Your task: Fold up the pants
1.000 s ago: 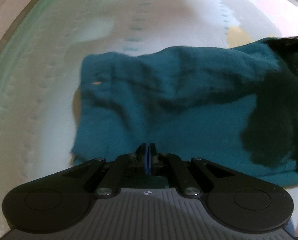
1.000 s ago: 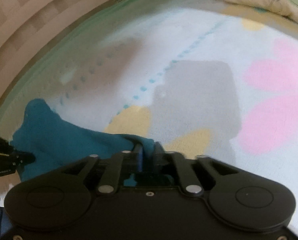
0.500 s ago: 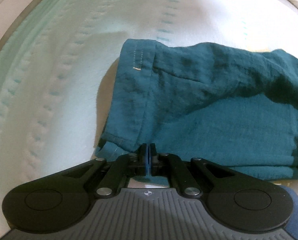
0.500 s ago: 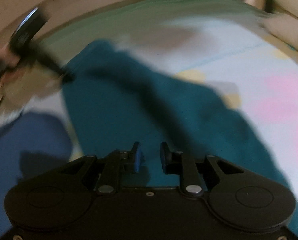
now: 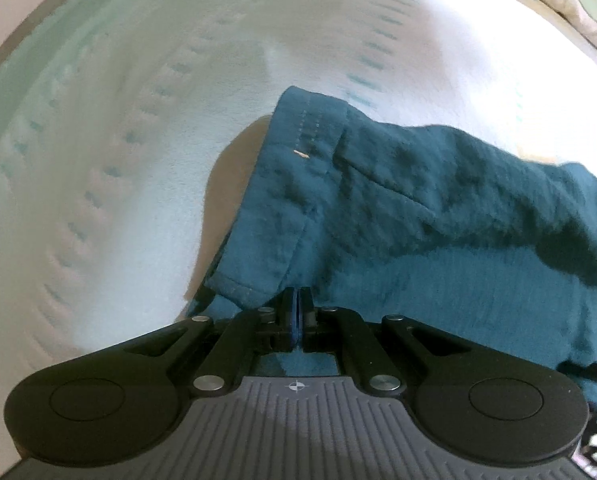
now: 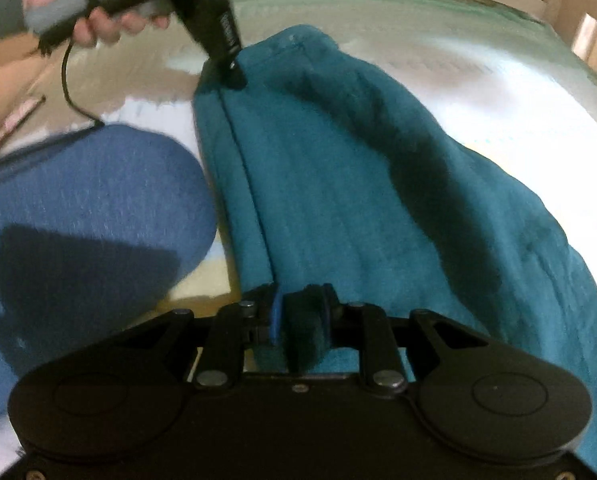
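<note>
The teal pants (image 5: 398, 216) lie partly folded on the white quilted bed cover (image 5: 118, 160), hem or waistband edge toward the left. My left gripper (image 5: 297, 304) is shut on the near corner of the pants. In the right wrist view the pants (image 6: 338, 184) stretch away from me, and the left gripper (image 6: 234, 76) pinches their far corner. My right gripper (image 6: 298, 312) is shut on the near edge of the pants, with teal cloth bunched between the fingers.
The person's knee in blue trousers (image 6: 78, 220) is at the left, close to the pants. The hand holding the left gripper (image 6: 98, 0) is at the top left with a black cable. A pillow (image 5: 570, 8) lies at the far right.
The right gripper was open over the pants half a second ago and has now shut on their near edge. The left gripper kept its hold and the pants shifted a little right.
</note>
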A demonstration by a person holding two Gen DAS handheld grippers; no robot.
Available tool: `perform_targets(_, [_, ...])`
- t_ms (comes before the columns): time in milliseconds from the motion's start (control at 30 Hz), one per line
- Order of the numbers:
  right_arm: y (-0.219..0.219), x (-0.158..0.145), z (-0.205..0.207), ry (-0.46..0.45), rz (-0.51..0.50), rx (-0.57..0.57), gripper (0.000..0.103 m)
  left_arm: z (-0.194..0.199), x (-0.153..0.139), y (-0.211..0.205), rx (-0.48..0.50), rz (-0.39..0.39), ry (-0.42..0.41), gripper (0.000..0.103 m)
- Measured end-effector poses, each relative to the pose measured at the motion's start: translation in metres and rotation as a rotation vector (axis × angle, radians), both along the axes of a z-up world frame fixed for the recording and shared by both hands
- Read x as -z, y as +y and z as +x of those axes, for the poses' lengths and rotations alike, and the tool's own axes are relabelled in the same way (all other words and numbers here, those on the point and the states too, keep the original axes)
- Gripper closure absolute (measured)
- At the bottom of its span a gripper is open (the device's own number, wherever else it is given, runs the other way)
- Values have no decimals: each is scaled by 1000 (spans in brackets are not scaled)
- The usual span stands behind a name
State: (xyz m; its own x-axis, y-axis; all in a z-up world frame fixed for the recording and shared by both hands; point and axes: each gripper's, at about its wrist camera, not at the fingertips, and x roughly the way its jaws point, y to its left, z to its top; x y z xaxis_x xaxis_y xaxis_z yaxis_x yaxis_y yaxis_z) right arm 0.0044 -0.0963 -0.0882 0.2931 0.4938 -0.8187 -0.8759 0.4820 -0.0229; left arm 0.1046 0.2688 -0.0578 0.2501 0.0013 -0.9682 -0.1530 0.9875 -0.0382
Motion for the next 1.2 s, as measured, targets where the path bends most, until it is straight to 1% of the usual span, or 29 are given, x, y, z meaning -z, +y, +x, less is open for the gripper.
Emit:
perform_targets(67, [2, 5, -3, -26, -13, -15, 73, 3, 2, 7, -24, -23, 4, 100])
perform_targets(100, [3, 7, -3, -37, -16, -18, 76, 3, 2, 8, -32, -30, 5, 100])
perform_targets(133, [4, 8, -3, -43, -18, -12, 81, 3, 3, 10, -36, -34, 5, 100])
perform_targets(167, [3, 8, -1, -39, -9, 4, 94, 3, 3, 10, -39, -34, 4, 100])
perform_targets(200, [1, 7, 2, -23, 7, 25, 94, 3, 3, 10, -37, -31, 3, 100])
perform_targets(267, [-7, 3, 12, 48, 62, 74, 95, 1, 0, 6, -22, -13, 4, 100])
perform_targets(333, [-15, -5, 13, 71, 101, 89, 95, -2, -6, 1, 3, 8, -7, 100])
perform_targets(467, [-26, -20, 0, 150, 165, 50, 96, -11, -25, -14, 44, 51, -62, 100])
perform_targets(567, [-18, -10, -7, 153, 130, 17, 95, -14, -31, -27, 75, 101, -102, 100])
perform_targets(633, [-13, 2, -6, 172, 109, 21, 95, -14, -31, -36, 95, 125, -115, 100])
perform_targets(700, [-10, 7, -3, 190, 102, 29, 95, -14, -28, -44, 108, 138, -120, 100])
perform_targets(800, [-1, 10, 1, 187, 93, 19, 93, -13, -16, -43, 96, 142, -91, 100])
perform_targets(833, [0, 9, 1, 189, 92, 16, 93, -14, -10, -39, 82, 148, -68, 100])
perform_targets(900, [-1, 7, 3, 195, 104, 24, 88, -16, 7, -29, 42, 144, -15, 100])
perform_targets(967, [-4, 5, 4, 196, 118, 34, 84, -22, 7, -21, 20, 106, -43, 100])
perform_targets(1000, [-6, 3, 4, 192, 121, 42, 84, -23, 6, -20, 15, 103, -37, 100])
perform_targets(1133, [-18, -9, 5, 189, 159, 103, 83, -30, 5, -24, 35, 134, -20, 100])
perform_targets(1200, [-34, -15, 5, 185, 179, 137, 83, -34, 3, -27, 31, 157, -4, 100])
